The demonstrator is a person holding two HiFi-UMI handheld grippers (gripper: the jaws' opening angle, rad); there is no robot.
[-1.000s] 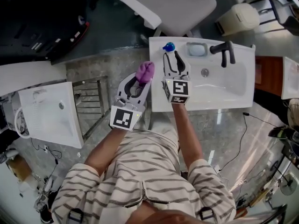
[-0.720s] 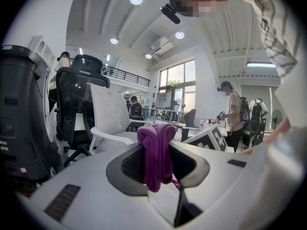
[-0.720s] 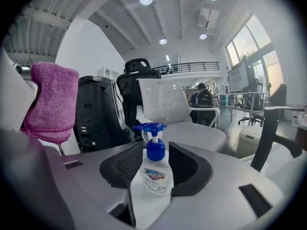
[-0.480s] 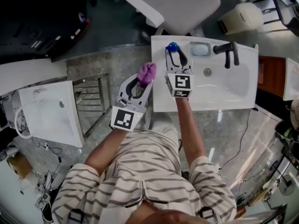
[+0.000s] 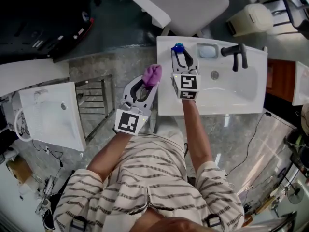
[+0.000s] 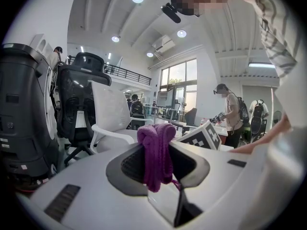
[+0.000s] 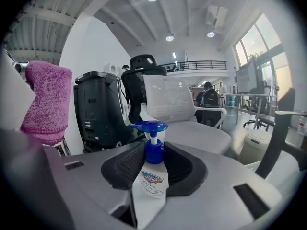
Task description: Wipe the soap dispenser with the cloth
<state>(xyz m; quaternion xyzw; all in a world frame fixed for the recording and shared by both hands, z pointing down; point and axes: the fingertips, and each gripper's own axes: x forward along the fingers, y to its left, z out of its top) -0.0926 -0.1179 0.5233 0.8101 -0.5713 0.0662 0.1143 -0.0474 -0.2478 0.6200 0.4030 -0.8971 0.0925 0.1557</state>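
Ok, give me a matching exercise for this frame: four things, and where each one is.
Things: 1 purple terry cloth; 2 white soap dispenser with blue pump; 3 black faucet; 4 white office chair.
Places: A beyond the white sink's far edge; B clamped in the left tool; C sink's rear left corner; D sink's rear rim, right of centre.
Pairs: 1-B, 2-C, 3-D, 4-A.

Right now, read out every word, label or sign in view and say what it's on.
Soap dispenser label: a blue logo with print, too blurred to read.
Marker cubes: black-and-white square patterns, no words or numbers.
Nothing else in view is legible.
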